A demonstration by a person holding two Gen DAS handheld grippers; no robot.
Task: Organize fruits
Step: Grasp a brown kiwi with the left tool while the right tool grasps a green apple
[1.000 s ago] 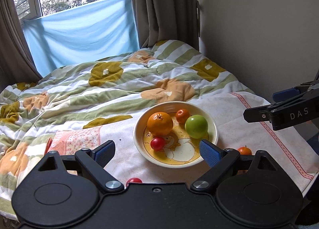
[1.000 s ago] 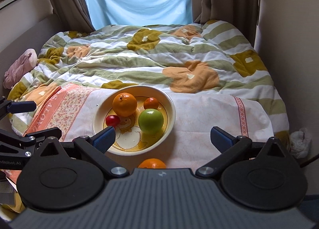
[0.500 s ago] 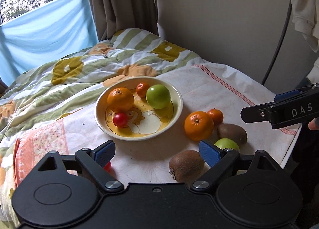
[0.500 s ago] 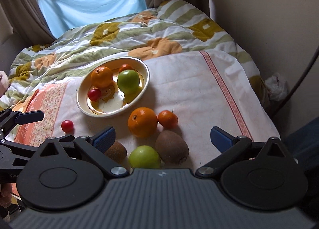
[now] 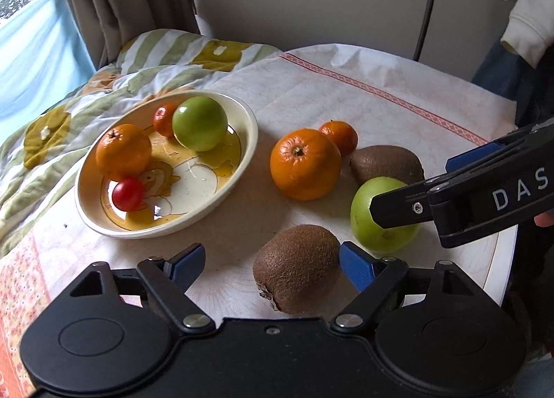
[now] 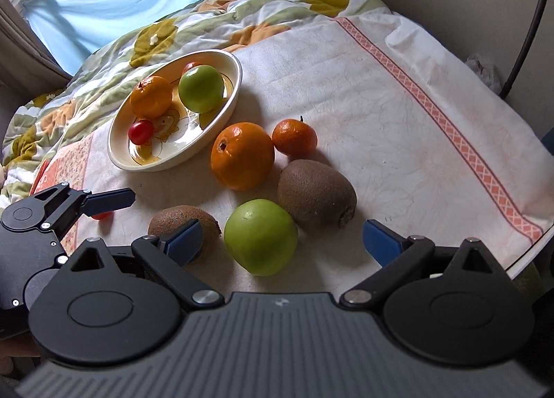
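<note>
Cream bowl (image 5: 249,141) on a white cloth (image 5: 398,100), holding an orange (image 5: 123,152), a green apple (image 5: 200,122), a small mandarin (image 5: 162,119) and a cherry tomato (image 5: 127,194).

Loose on the cloth, right of the bowl: large orange (image 5: 304,164) touching a small mandarin (image 5: 341,136); behind them a kiwi (image 5: 387,162); a green apple (image 5: 374,221); a second kiwi (image 5: 297,283) nearest the camera.

Left wrist view: left gripper (image 5: 271,264) with its blue pads apart and closing, the near kiwi between them, close to the right pad; contact not clear from here. The right gripper's finger crosses in front of the loose apple, hiding part of it.

Right wrist view: right gripper (image 6: 282,237) with fingers wide apart, the loose green apple (image 6: 260,237) between them, untouched. This view shows the apple whole, the far kiwi (image 6: 316,193) just beside it, and a small red fruit (image 6: 102,215), probably another tomato, half hidden under the left gripper's finger. The left view does not show it.

Only the left view catches a pale sleeve (image 5: 519,17) at upper right.
</note>
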